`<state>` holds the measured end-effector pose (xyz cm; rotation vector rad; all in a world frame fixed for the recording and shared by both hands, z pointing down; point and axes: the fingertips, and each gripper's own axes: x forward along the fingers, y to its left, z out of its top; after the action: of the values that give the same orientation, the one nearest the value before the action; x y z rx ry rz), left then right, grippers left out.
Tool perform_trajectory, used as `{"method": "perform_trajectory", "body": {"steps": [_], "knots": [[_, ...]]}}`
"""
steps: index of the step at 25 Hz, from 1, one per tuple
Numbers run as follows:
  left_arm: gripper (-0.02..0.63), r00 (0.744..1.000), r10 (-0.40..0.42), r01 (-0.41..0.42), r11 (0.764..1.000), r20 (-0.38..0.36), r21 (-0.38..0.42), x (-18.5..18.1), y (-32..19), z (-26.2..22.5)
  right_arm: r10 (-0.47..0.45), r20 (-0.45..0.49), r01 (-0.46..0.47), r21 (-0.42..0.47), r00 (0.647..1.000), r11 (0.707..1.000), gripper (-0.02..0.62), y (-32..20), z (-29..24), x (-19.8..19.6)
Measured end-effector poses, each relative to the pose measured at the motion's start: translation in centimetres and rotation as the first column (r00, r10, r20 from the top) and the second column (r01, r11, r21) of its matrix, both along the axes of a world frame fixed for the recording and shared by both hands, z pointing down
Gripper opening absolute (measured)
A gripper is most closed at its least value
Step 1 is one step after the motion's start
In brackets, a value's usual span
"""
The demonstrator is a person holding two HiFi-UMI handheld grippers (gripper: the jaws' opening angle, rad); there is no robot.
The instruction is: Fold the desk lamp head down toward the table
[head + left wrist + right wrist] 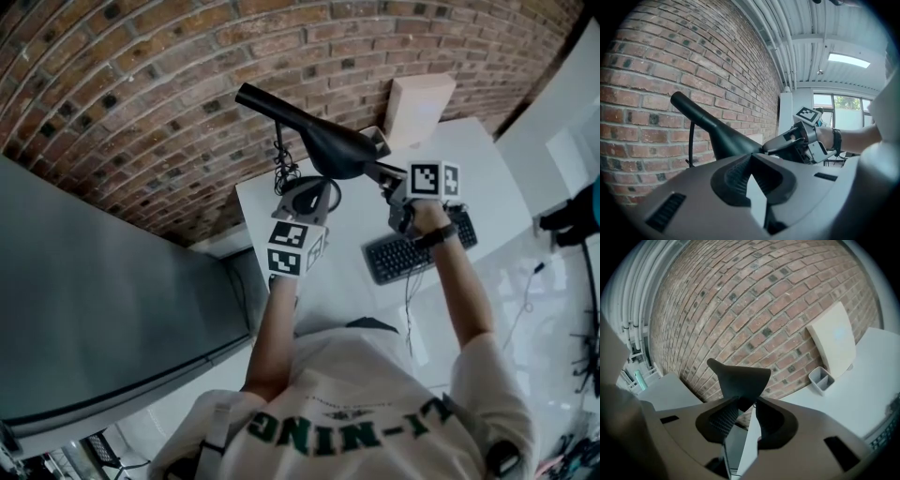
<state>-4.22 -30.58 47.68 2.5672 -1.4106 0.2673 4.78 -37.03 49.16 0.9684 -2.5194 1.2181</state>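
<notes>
A black desk lamp stands on the white table [497,187] by the brick wall. Its long head [300,127] slants from a thin end near the wall to a thick end close to me. My right gripper [386,173] is shut on that thick end, and in the right gripper view the dark head [740,376] sits pinched between the tips. My left gripper [314,199] is low at the lamp's ring-shaped base [302,192], jaws drawn close on it. In the left gripper view the head [712,129] runs down to the tips, with the right gripper [785,145] just beyond.
A black keyboard [417,248] lies on the table under my right forearm. A beige board [417,108] leans on the wall, with a small grey holder [820,379] beside it. The lamp's cable [279,155] hangs by the wall. A grey cabinet top [94,300] lies to the left.
</notes>
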Motion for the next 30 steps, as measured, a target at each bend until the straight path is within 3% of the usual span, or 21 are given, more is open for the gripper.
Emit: {"method": "perform_trajectory", "body": {"steps": [3, 8, 12, 16, 30], "knots": [[-0.008, 1.000, -0.005, 0.005, 1.000, -0.001, -0.007, -0.3, 0.0, 0.3, -0.019, 0.036, 0.020, -0.024, 0.999, 1.000, 0.114, 0.0, 0.9, -0.8], [-0.008, 1.000, -0.014, 0.014, 1.000, 0.000, -0.018, -0.9, -0.2, 0.7, -0.009, -0.011, 0.009, -0.043, 1.000, 0.999, 0.115, -0.4, 2.3, -0.8], [-0.006, 1.000, -0.019, 0.019, 0.999, 0.002, -0.028, -1.2, -0.2, 1.2, -0.030, 0.055, 0.034, -0.081, 0.998, 0.996, 0.117, -0.5, 3.5, -2.0], [-0.006, 1.000, -0.027, 0.027, 0.999, 0.006, -0.029, -1.7, -0.1, 1.3, -0.024, 0.028, 0.026, -0.094, 0.999, 0.995, 0.117, -0.8, 4.7, -2.2], [-0.008, 0.997, -0.069, 0.070, 0.997, 0.016, -0.032, -3.6, 0.2, 1.6, -0.017, 0.078, 0.029, -0.153, 0.997, 0.988, 0.117, -1.3, 7.5, -4.3]]}}
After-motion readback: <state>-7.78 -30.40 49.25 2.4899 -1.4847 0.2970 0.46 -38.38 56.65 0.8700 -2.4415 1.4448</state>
